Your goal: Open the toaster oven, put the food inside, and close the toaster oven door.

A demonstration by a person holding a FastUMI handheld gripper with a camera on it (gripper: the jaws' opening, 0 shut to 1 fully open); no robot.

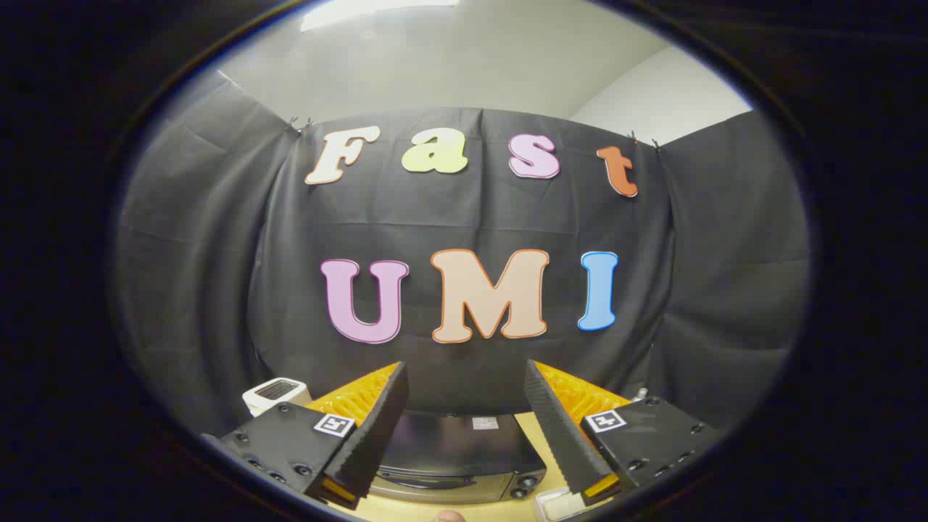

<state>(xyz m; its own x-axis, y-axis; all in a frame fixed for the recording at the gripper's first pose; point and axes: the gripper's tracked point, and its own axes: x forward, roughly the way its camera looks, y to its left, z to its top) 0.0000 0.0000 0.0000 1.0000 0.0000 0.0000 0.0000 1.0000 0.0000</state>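
Observation:
The toaster oven (457,457) is a dark box with a silver front, seen from above on a wooden table (536,435). It sits low between my two fingers, with its knobs (528,484) at the front right. I cannot tell from here whether its door is closed. My gripper (464,380) hangs above it, open, with nothing between its fingers. A small pale bit, perhaps the food (449,516), peeks in just in front of the oven.
A white appliance with a dark slotted top (275,393) stands left of the oven, behind the left finger. A white object (560,502) lies on the table by the right finger. Black cloth walls close the booth behind and on both sides.

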